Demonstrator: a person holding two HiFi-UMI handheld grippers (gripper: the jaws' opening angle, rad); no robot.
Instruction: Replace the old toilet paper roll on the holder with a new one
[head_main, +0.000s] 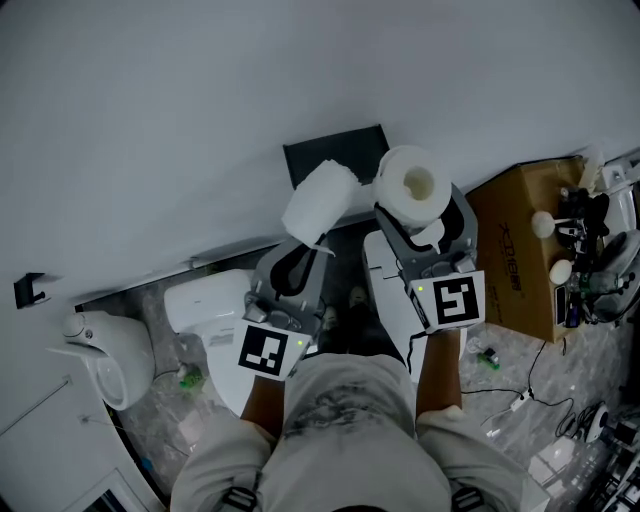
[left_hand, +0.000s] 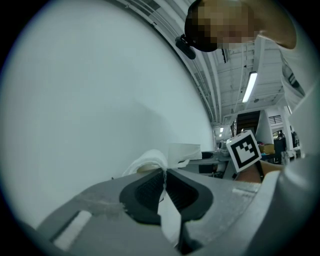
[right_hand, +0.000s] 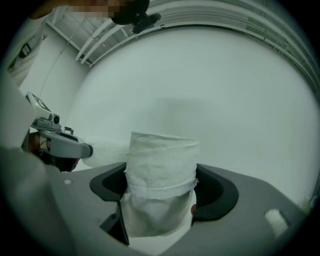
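My right gripper (head_main: 425, 215) is shut on a full white toilet paper roll (head_main: 412, 185), whose core hole faces the head camera. In the right gripper view that roll (right_hand: 161, 175) stands upright between the jaws of my right gripper (right_hand: 161, 187). My left gripper (head_main: 303, 245) is shut on a squashed, softer white paper roll (head_main: 320, 200), just left of the full one. The left gripper view shows my left gripper (left_hand: 164, 176) pinching a thin paper sheet (left_hand: 168, 215), with the crumpled roll (left_hand: 145, 161) beyond the tips. Both grippers point at the pale wall, below a black rectangular plate (head_main: 335, 155).
A white toilet (head_main: 205, 305) stands lower left with another white fixture (head_main: 110, 355) further left. An open cardboard box (head_main: 515, 250) with small items stands at the right. Cables and clutter (head_main: 590, 430) lie on the mottled floor. The other gripper's marker cube (left_hand: 245, 150) shows at the right.
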